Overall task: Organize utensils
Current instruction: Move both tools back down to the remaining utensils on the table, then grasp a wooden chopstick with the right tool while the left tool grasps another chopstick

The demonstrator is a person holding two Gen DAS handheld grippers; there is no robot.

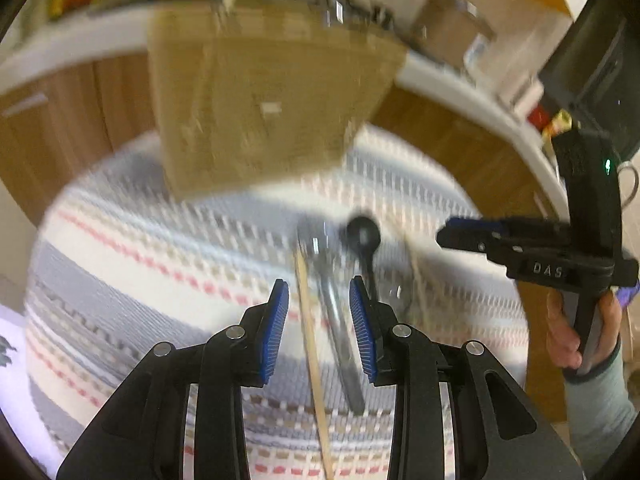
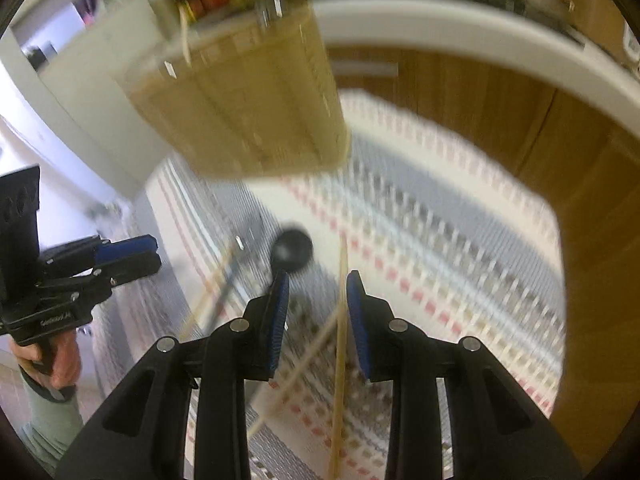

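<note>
Loosely scattered on a striped cloth (image 1: 120, 248) lie a metal utensil (image 1: 340, 336), a black spoon (image 1: 362, 236) and wooden sticks (image 2: 340, 340). Both the left gripper (image 1: 319, 308) and right gripper (image 2: 318, 300) hover released, empty. A wooden box (image 1: 260, 100) stands beyond.

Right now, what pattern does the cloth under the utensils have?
The cloth is woven in grey, cream and red-dashed stripes, seen best from the left wrist.
</note>
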